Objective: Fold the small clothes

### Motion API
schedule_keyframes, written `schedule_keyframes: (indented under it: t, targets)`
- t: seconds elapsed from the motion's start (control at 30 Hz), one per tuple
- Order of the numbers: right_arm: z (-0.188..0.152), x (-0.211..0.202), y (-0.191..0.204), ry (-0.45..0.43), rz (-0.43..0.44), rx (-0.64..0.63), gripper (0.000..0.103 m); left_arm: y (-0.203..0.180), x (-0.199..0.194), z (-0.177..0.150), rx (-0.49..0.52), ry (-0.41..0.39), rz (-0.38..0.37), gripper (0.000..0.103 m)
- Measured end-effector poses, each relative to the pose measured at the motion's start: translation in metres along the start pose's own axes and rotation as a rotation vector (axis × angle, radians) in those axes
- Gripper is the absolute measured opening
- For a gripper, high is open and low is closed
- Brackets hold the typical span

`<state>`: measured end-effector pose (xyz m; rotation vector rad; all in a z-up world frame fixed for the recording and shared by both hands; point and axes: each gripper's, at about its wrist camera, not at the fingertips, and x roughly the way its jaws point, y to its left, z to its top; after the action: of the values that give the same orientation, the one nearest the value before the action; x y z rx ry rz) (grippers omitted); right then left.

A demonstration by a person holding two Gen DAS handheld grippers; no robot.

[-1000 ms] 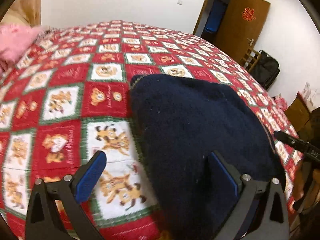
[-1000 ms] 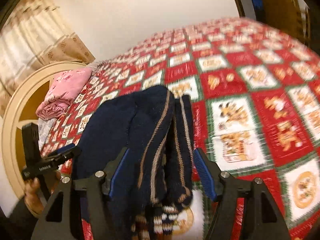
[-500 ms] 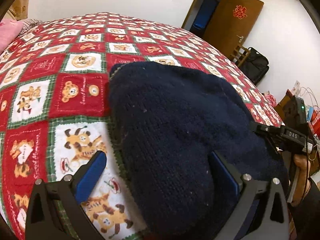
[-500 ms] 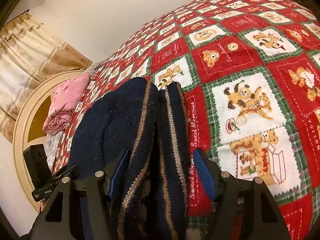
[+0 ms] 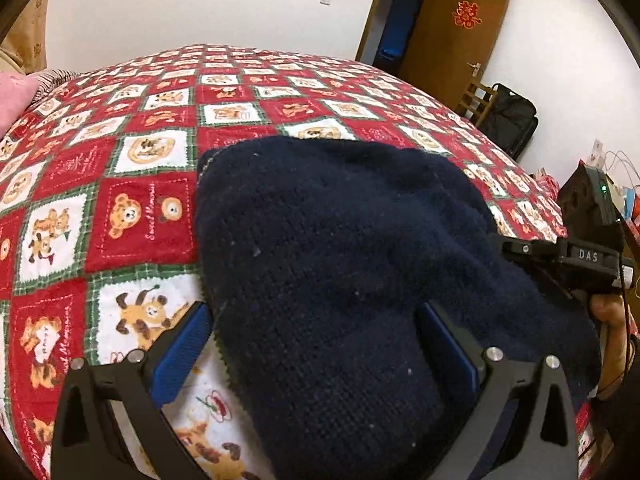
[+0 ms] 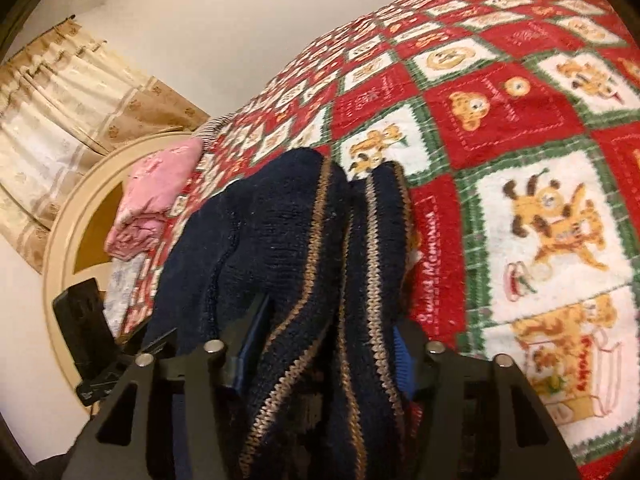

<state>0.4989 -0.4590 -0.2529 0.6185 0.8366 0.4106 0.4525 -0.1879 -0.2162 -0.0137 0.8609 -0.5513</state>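
Navy knit sweater — tan-striped edges, bunched on bed.

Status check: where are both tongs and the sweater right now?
Left tongs open, straddling navy sweater. Right tongs closed on its striped edge. Sweater bunched on the quilt. Nothing in the way.
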Motion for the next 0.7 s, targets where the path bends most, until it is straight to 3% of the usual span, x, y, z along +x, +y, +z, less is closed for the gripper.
schedule_keyframes:
  t: [0.2, 0.47, 0.63, 0.7]
  targets:
    - [-0.005, 0.005, 0.010, 0.003, -0.011, -0.031, 0.045, -0.003, 0.002, 0.001, 0.010, 0.002, -0.001, 0.103]
    - [-0.011, 0.004, 0.027, -0.010, -0.057, -0.031, 0.034, -0.017, -0.007, 0.001, 0.066, -0.014, 0.010, 0.075]
    - [-0.015, -0.003, 0.032, -0.054, -0.067, -0.015, 0.030, -0.030, -0.019, -0.001, 0.123, -0.041, 0.057, 0.044]
    - [-0.017, -0.009, 0.032, -0.079, -0.065, -0.010, 0.028, -0.033, -0.022, 0.001, 0.127, -0.046, 0.070, 0.039]
